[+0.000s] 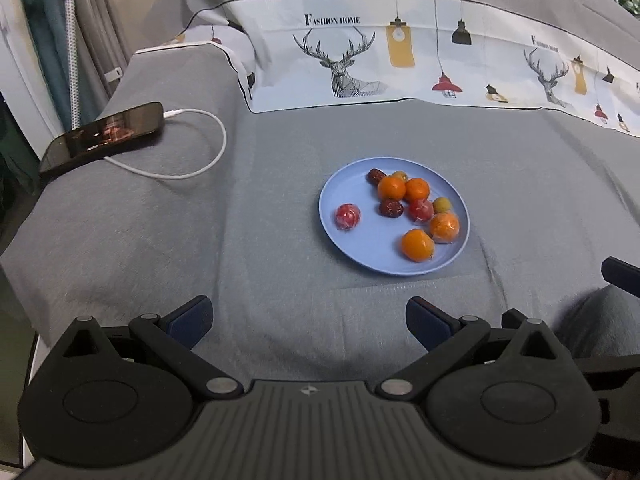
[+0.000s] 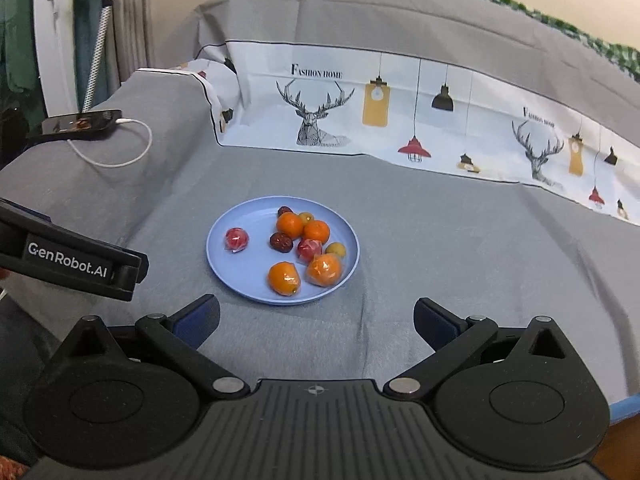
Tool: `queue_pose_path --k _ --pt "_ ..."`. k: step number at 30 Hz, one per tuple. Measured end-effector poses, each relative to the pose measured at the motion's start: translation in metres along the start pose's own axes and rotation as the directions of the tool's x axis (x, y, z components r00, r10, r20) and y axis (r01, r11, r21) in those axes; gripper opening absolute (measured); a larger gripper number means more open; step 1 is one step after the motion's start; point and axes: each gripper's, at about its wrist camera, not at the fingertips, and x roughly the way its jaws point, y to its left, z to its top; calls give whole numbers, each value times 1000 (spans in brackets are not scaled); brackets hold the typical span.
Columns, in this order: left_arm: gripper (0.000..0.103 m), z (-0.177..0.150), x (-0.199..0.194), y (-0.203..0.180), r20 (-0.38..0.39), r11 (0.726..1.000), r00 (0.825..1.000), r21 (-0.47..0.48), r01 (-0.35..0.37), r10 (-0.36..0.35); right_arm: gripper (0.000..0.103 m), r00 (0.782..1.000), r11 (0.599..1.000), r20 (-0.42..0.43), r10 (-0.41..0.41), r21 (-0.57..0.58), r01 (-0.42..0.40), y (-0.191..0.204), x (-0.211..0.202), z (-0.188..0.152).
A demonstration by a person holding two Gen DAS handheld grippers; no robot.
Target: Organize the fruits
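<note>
A round, smooth blue plate (image 1: 352, 248) of glossy wrapped fruit sits on grey woven cloth (image 1: 160, 220). Both the left gripper (image 1: 308, 316) and the right gripper (image 2: 316, 318) gape wide, empty. Only the right view shows the left gripper's lettered side.

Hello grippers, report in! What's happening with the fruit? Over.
Left hand-held gripper open, empty. Right hand-held gripper open, empty. Fruits all on blue plate, untouched. Nothing in the way.
</note>
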Motion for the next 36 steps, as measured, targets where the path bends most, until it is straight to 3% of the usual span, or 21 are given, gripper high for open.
queue_pose_path --k 12,36 --pt "103 -21 -24 0 26 1000 1000 12 4 -5 102 999 999 54 -6 -34 8 5 -29 -7" --pt "103 -23 -23 3 12 1000 1000 1 -12 12 102 998 999 54 -19 -37 21 9 -32 -8"
